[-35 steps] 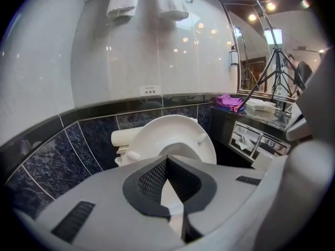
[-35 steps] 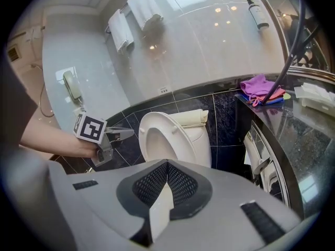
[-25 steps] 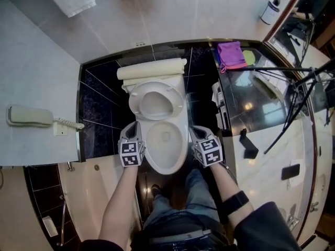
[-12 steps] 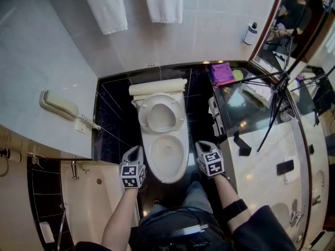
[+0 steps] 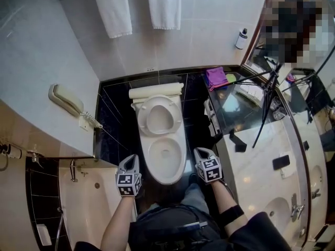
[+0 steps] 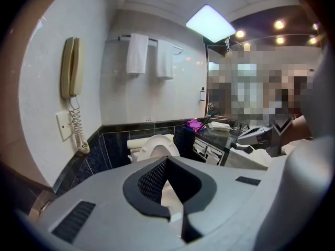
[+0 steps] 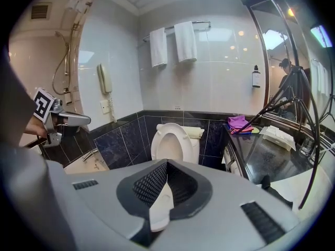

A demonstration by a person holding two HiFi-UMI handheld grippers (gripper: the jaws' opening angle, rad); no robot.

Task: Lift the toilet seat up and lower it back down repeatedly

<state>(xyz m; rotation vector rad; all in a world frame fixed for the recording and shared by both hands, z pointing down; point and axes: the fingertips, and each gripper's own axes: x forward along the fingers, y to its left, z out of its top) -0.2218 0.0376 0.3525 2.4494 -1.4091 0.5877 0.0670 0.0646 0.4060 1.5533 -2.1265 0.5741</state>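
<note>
Two towels (image 5: pixel 112 7) above upright toilet seat (image 5: pixel 142 114)

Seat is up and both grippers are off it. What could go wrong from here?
1. The raised seat stands unheld. The left gripper and right gripper are both shut, beside the front of the bowl. A nudge from shut jaws, rather than a grip, may let the seat slam onto the bowl.
2. The right gripper is close to the counter edge and might clip it when reaching forward.
</note>
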